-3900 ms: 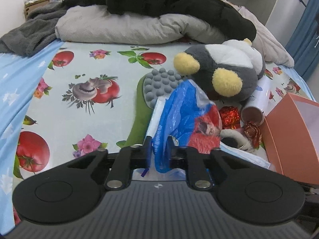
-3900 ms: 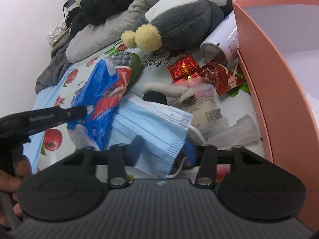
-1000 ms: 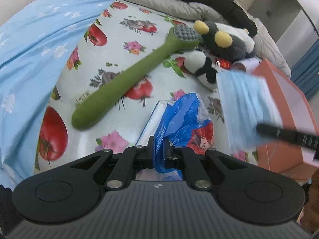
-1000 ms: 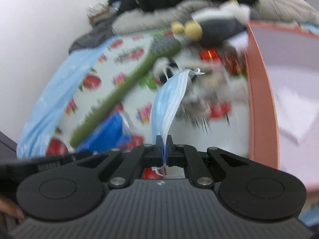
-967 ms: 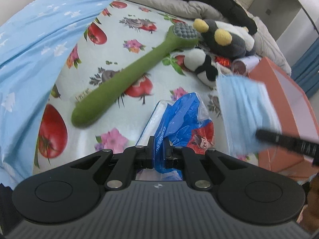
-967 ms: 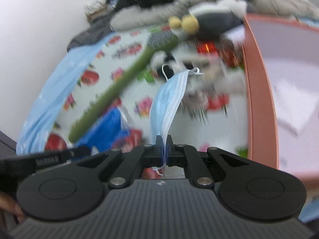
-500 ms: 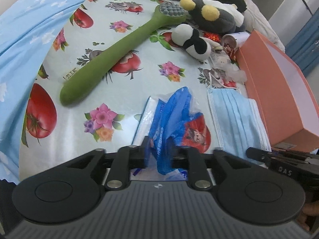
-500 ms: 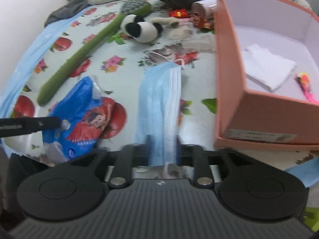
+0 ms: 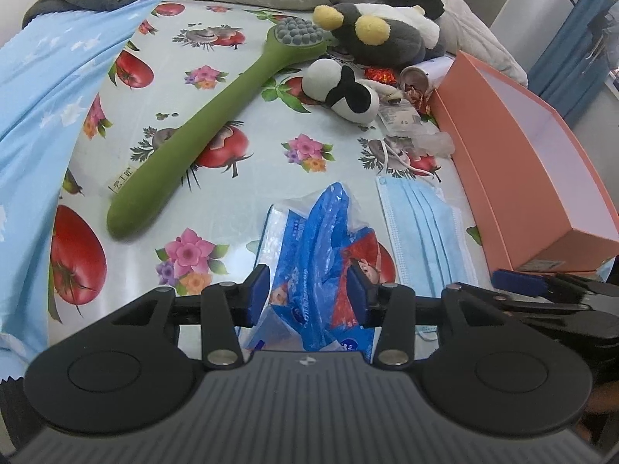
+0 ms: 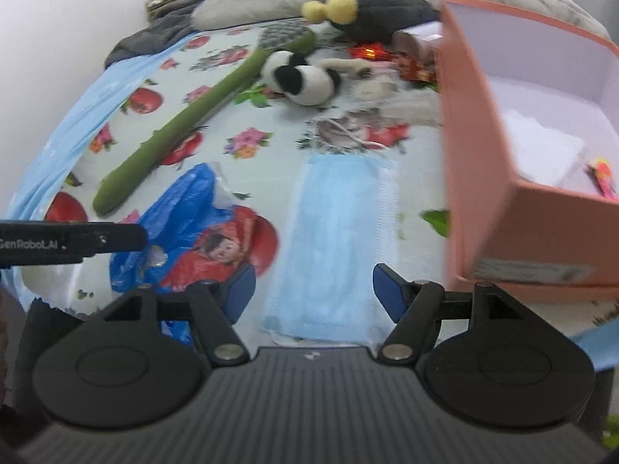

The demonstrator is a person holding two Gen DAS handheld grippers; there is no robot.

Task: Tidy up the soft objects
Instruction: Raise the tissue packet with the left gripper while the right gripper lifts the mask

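- We see left gripper (image 9: 308,290) jaws opening, crinkly blue-and-red plastic pack (image 9: 321,266) loose between them, lower centre, flat on the bed.
- Right gripper (image 10: 314,294) jaws opening around pleated light-blue face mask (image 10: 336,247), released beside the pack, likely for sorting.

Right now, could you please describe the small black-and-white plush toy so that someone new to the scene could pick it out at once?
Start at the salmon-pink box on the tomato-print sheet, then look left past the wrappers to the head of the long green massage brush. The small panda plush lies just right of it, in front of the bigger grey plush. It alone is white with black patches; the grey one has yellow pom-poms.
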